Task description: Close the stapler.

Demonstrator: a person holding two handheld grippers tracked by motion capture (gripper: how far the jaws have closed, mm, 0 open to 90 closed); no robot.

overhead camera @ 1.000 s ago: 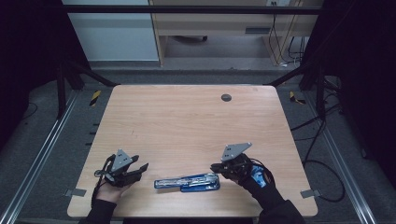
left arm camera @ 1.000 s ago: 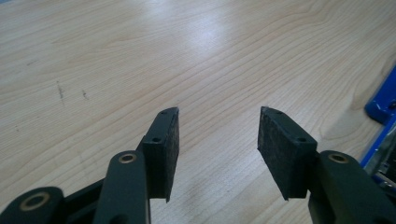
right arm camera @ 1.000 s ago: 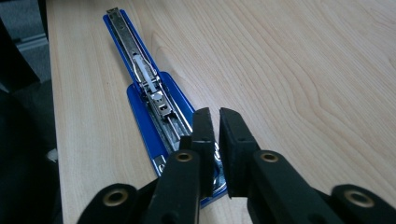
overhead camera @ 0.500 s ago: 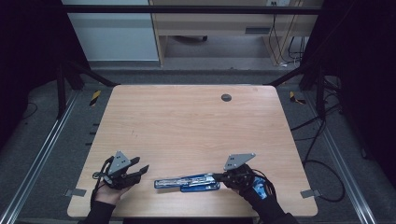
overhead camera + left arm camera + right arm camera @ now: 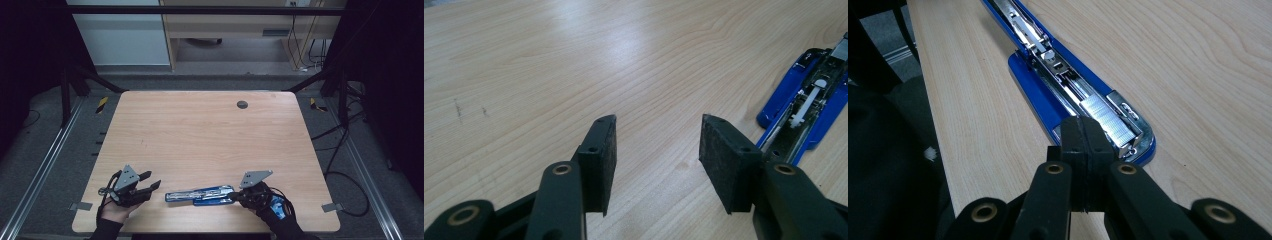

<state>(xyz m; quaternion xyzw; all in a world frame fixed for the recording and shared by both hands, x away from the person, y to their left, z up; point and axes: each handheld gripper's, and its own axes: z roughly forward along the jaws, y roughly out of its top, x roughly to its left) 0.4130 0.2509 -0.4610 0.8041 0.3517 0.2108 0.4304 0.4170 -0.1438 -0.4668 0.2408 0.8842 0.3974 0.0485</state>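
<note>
— Loading staples, by the look of it. Blue stapler (image 5: 200, 195) lies swung open flat near the table's (image 5: 200, 135) front edge, between the two hands, its metal channel facing up.

— And the right gripper (image 5: 1083, 137)?

— Jaws pinched fully together, nothing I can make out between the pads. The closed tip sits right at the end of the stapler, just beside a strip of staples (image 5: 1108, 122) resting in the channel. Whether it touches the strip, I cannot tell.

— The left gripper (image 5: 656, 150)?

— Released, jaws parted over bare wood, nothing between them. It hovers near the stapler's other end, which lies just off to its side, not touching.

— So which step?

— My reading: the strip is in, or nearly, and the closed tip is placed to nudge it home along the channel. A judgement, mind.

— What does the next move want?

— A light push straight down the rail, so the strip does not tip or break apart. The left should probably steady the far end first, since the open stapler could slide on smooth wood.
</note>
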